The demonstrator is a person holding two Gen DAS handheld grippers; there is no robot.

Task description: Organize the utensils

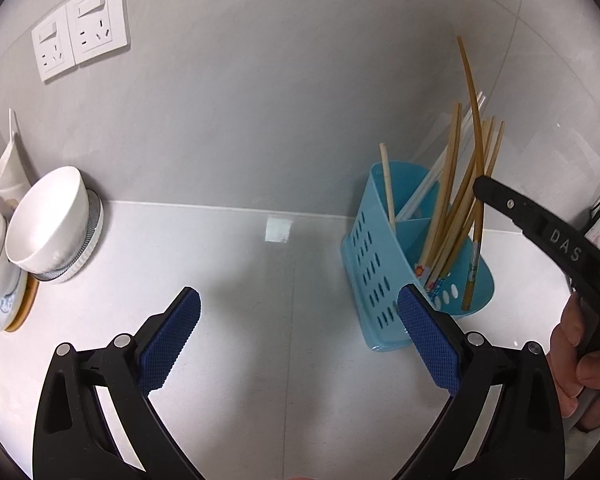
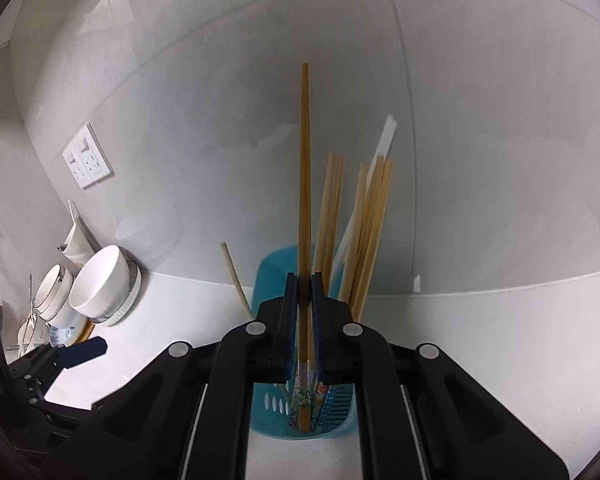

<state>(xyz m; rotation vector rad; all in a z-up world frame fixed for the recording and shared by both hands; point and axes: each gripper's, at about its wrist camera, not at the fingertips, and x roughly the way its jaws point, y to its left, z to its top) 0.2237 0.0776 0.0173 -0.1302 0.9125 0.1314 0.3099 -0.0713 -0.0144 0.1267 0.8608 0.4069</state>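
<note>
Here, a pale blue plastic holder (image 1: 374, 256) with slotted walls and a rounded front stands on the smooth white counter (image 1: 240, 280), close to the matte grey wall (image 1: 260, 100). Thin bamboo chopsticks (image 1: 456, 200) lean out of it in a loose fan, with a couple of white ones (image 1: 424, 190) among them, and one pale stick (image 1: 388, 184) stands alone in the rear compartment.

The right gripper (image 2: 304, 312) is clamped on a single long wooden chopstick (image 2: 305, 160), its ridged blue pads pressed against either side of the shaft. That chopstick stands nearly upright, its printed floral lower end (image 2: 303, 396) reaching down into the holder's front compartment, right below the gripper. From the left wrist view, the right tool's black finger (image 1: 540, 224) reaches in from the right side, level with the upper part of the bundle, and the person's bare hand (image 1: 580, 360) wraps its handle.

The left gripper (image 1: 300, 336) hangs low over the bare counter with its textured blue pads (image 1: 172, 344) spread wide and nothing between them; the holder sits just beyond its right finger.

Off to the left, glossy white bowls (image 1: 52, 220) lie tipped against a stack of plates, below two white wall sockets (image 1: 80, 26).
</note>
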